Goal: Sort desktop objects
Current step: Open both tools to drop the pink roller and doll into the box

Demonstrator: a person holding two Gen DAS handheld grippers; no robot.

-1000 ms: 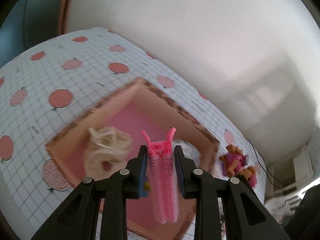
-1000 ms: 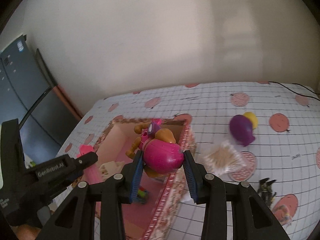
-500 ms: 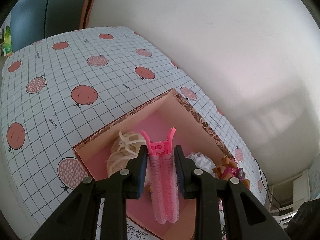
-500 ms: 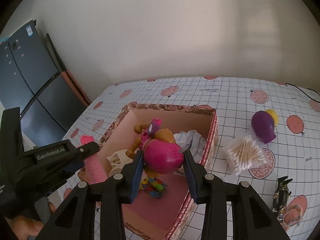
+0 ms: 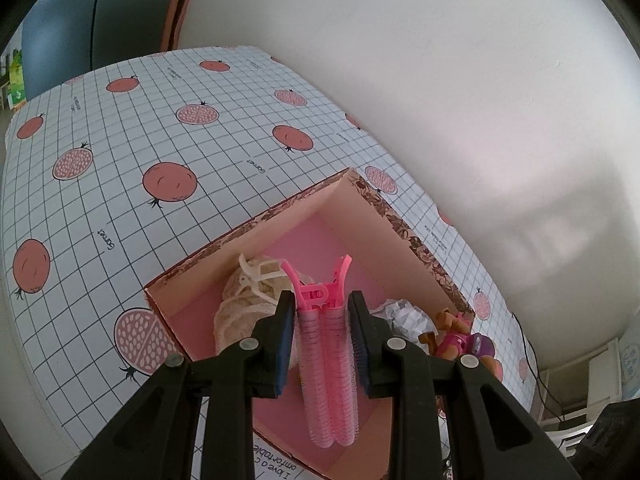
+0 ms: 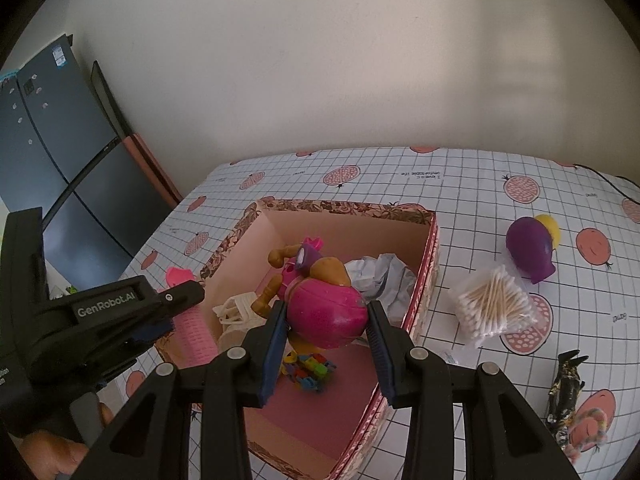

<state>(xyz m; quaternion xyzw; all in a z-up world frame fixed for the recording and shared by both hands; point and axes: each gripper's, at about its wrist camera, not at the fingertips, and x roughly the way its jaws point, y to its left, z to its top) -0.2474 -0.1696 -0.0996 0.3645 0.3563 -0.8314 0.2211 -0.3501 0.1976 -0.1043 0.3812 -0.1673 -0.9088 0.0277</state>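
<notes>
Cotton swabs (image 6: 493,307) lie right of the box (image 6: 427,264); crumpled paper (image 6: 380,276) inside.

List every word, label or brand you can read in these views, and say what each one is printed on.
"GenRobot.AI": on the side of the left hand-held gripper, right wrist view.
"Garnet": repeated small print on the tablecloth, beside the pomegranates.
"I love a c... omfortable": partly cut off, on the tablecloth at the bottom edge of the left wrist view.
Stickers on the dark fridge: too small to read.
Small print on the far tablecloth, right wrist view: too blurred to read.
</notes>
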